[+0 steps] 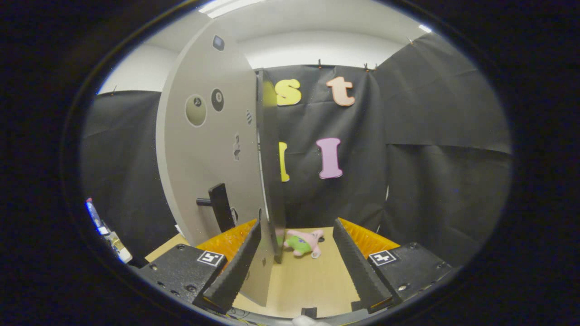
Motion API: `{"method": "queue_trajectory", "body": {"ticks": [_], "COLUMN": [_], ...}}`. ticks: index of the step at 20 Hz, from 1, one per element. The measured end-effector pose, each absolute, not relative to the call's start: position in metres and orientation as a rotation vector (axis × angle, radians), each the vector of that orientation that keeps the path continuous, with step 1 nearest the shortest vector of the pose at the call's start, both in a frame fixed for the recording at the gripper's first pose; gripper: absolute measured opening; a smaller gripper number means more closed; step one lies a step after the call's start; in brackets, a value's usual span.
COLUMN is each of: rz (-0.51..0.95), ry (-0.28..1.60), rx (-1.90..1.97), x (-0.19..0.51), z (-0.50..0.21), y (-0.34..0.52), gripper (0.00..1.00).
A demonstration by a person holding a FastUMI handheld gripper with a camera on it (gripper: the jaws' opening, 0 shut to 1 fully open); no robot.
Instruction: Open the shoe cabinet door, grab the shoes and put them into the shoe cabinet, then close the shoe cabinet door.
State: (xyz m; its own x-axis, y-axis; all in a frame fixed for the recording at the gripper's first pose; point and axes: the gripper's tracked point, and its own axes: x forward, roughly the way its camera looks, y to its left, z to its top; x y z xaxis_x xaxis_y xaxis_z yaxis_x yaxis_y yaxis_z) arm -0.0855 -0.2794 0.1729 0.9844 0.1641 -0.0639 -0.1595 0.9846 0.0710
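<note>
Gripper [297, 258] points fwd and roughly level over the tan tabletop [312, 285], fingers spread wide — nothing held, nothing pressed by either pad. Two fingers: left finger [235, 267] and right finger [360, 267], each w/ a ribbed inner face and a square marker tag on its block behind.

Cabinet door [208, 154] — one, pale grey, swung open and seen nearly edge-on. Its free edge [270, 167] runs top to bottom just ahead of the left finger and drops down into the gap, close beside that finger's inner face; can't tell if they touch. Right finger is well apart from the door.

One dark handle [219, 206] sticks out from the door's face, above and to the left of the left finger. The door's face also carries a few round and small stickers [195, 110] — approx. five or six, some too small to count for sure.

One soft toy [304, 242], pink w/ green, lies on the tabletop beyond the fingers, between their tips and just past the door's lower edge. Behind it hangs the black cloth wall [430, 158].

At the far left, past the door, a small cluttered object [104, 228] — too blurred to id.
</note>
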Motion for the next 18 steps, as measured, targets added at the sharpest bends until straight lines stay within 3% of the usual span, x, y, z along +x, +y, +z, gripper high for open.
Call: {"method": "queue_trajectory", "body": {"ticks": [9,18], "rz": [0.287,0.248], "ry": [0.072,0.053], "rx": [0.08,0.054], "x": [-0.076,-0.081], "z": [0.167,0.177], "y": [-0.263,-0.257], "gripper": [0.99,0.96]}}
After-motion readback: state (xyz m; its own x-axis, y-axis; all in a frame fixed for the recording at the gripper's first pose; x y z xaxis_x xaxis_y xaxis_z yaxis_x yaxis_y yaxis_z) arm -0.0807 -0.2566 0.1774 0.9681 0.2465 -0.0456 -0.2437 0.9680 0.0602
